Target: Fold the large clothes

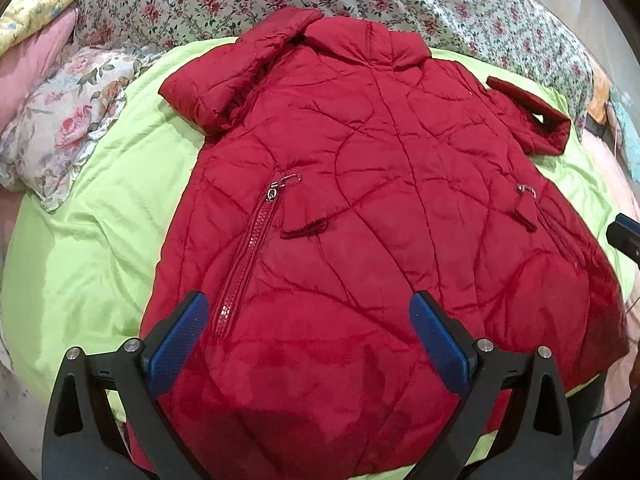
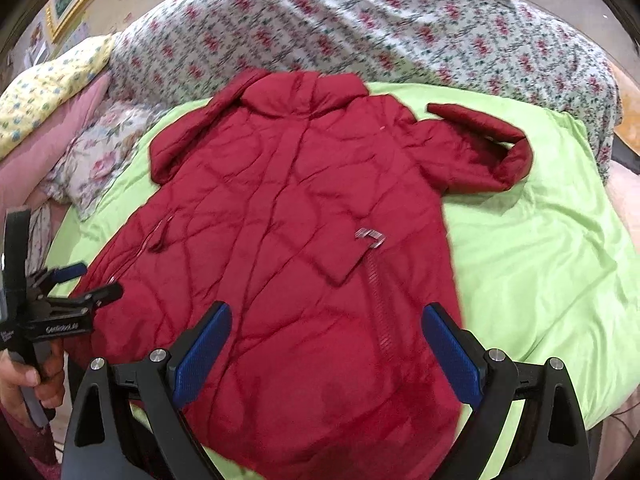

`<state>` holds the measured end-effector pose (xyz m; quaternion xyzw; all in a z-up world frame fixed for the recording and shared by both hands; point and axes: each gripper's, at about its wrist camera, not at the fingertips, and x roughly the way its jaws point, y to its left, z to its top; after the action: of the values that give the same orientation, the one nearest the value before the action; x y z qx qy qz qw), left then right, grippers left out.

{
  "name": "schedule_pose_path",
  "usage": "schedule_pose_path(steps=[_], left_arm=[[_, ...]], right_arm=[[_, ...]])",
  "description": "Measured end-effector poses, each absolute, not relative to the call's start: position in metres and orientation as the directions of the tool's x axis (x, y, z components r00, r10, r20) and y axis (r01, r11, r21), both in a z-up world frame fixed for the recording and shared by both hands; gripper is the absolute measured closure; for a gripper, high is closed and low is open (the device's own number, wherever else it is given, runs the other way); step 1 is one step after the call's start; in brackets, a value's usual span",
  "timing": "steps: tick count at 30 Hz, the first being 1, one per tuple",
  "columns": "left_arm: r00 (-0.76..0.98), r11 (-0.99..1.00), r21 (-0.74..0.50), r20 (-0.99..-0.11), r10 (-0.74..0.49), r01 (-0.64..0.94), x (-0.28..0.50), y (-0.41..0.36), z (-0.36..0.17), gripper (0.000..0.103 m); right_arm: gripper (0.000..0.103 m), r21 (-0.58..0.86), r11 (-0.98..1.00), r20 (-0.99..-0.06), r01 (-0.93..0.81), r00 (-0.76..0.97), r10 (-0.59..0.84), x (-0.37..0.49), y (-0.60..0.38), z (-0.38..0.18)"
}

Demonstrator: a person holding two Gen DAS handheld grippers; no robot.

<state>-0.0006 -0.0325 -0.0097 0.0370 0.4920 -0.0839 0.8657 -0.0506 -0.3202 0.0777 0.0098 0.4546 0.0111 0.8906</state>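
coat (image 1: pixel 360 208) flat on bed (image 1: pixel 100 248), collar far side | left gripper (image 1: pixel 308 328) wide open, empty | right gripper (image 2: pixel 326 336) wide open, empty | no body fold yet, all folding left

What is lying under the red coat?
The red coat lies flat on a light green sheet, which shows around its sides. Whatever is directly beneath the coat is covered.

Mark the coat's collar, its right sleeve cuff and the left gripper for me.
collar (image 1: pixel 352 40), left wrist view, middle of the folded collar.
right sleeve cuff (image 2: pixel 520 160), right wrist view, open end of the sleeve.
left gripper (image 2: pixel 94 282), right wrist view, between its fingertips.
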Motion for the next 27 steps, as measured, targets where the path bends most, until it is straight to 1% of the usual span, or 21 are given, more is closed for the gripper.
schedule_pose_path(steps=[4,8,15,22,27], left_arm=[[0.500,0.984,-0.045,-0.857,-0.127,0.173,0.011,-0.030,-0.009,0.002],[0.498,0.985,-0.057,-0.857,-0.131,0.161,0.025,-0.028,-0.009,0.002],[0.514,0.986,-0.058,-0.847,-0.132,0.156,0.046,-0.027,-0.005,0.002],[0.524,0.985,-0.047,-0.842,-0.127,0.163,0.062,-0.031,-0.004,0.002],[0.516,0.983,-0.096,-0.840,-0.166,0.159,0.072,-0.033,-0.006,0.002]], right_arm=[[0.007,0.078,0.997,-0.815,0.022,0.577,0.052,-0.032,-0.345,0.077],[0.007,0.092,0.994,-0.784,0.052,0.620,0.041,-0.013,-0.373,0.084],[0.008,0.071,0.988,-0.753,0.137,0.656,-0.037,0.036,-0.427,0.085],[0.011,0.038,0.975,-0.752,0.218,0.649,-0.115,0.090,-0.474,0.071],[0.014,-0.021,0.968,-0.746,0.250,0.641,-0.182,0.125,-0.491,0.063]])
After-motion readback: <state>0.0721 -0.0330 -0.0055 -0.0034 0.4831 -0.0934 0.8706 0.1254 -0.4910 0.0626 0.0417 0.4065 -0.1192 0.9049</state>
